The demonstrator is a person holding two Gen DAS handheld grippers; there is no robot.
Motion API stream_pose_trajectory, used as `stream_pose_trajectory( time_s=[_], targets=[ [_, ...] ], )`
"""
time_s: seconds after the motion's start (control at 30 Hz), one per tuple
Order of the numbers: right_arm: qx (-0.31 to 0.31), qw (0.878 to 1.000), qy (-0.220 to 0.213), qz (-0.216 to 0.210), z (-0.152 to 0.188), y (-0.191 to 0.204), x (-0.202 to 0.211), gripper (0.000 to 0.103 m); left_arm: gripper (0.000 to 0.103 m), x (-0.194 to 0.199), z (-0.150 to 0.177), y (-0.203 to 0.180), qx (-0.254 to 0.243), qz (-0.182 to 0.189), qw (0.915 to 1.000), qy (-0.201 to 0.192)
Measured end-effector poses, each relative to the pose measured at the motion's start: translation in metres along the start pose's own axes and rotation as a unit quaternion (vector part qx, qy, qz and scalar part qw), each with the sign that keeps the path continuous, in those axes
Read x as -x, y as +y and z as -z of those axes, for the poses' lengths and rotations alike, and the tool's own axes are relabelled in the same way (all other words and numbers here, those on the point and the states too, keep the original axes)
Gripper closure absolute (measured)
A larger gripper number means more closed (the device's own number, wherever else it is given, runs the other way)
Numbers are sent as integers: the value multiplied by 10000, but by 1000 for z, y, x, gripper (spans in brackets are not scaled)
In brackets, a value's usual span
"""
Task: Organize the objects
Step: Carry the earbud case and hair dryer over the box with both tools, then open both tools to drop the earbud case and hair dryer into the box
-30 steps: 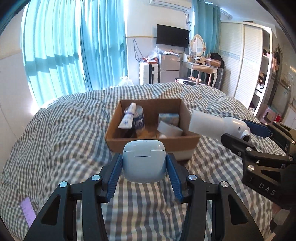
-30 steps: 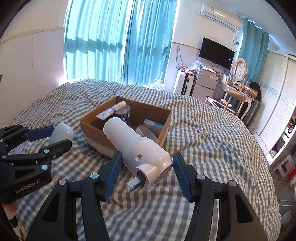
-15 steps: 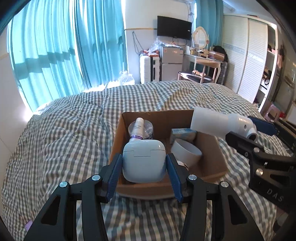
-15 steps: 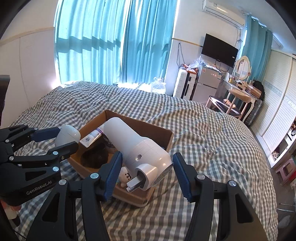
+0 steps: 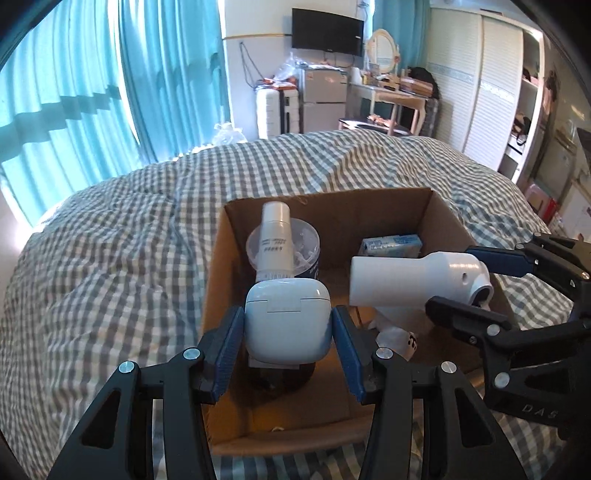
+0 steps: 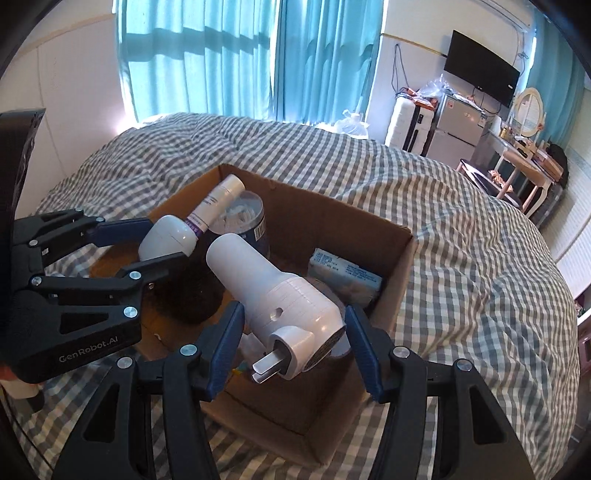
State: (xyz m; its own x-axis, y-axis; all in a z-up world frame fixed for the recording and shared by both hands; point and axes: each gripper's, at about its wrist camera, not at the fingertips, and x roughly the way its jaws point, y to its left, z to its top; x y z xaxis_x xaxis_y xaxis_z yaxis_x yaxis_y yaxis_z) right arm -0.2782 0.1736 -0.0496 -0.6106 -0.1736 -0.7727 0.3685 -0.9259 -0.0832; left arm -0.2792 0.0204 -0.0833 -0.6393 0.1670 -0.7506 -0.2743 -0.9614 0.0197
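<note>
An open cardboard box point(image 5: 439, 218) point(image 6: 400, 258) lies on a checked bed. My left gripper point(image 5: 288, 332) point(image 6: 162, 243) is shut on a pale blue earbud case point(image 5: 287, 317) point(image 6: 168, 236), held over the box's left half. Beside it, my right gripper point(image 6: 293, 332) point(image 5: 476, 280) is shut on a white cylindrical plug-in device point(image 6: 273, 291) point(image 5: 417, 280) with metal prongs, held over the right half. Inside the box lie a white tube point(image 5: 275, 240) point(image 6: 216, 205), a round clear tub point(image 5: 308, 240) point(image 6: 243, 218) and a small blue packet point(image 5: 391, 245) point(image 6: 345, 277).
The grey-and-white checked duvet point(image 5: 110, 258) point(image 6: 480, 229) spreads all round the box. Teal curtains point(image 5: 110, 81), a wall television point(image 5: 327, 31), a small fridge point(image 5: 321, 107), a dressing table point(image 5: 391, 92) and a white wardrobe point(image 5: 491, 85) stand beyond the bed.
Both grippers have moved forward and down, from short of the box to above its inside, each still holding its object. The box now looks larger and nearer.
</note>
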Motion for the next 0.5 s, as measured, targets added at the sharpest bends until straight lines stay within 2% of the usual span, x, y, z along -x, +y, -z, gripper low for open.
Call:
stream_pose_trajectory(
  time_s=[0.27,0.4,0.5],
  targets=[
    [133,9999,65,-80,4,6,-14,46,53,-22,-2,-3,-139,44,9999,65],
    [155,9998,45,-73,5,6,-11,46,53,-24,5,-13,-414,-35,9991,-7],
    [109,9999,-36,-73,5,5,-6,38,51,-25,8,-15,-440,1,9990,4]
  ],
)
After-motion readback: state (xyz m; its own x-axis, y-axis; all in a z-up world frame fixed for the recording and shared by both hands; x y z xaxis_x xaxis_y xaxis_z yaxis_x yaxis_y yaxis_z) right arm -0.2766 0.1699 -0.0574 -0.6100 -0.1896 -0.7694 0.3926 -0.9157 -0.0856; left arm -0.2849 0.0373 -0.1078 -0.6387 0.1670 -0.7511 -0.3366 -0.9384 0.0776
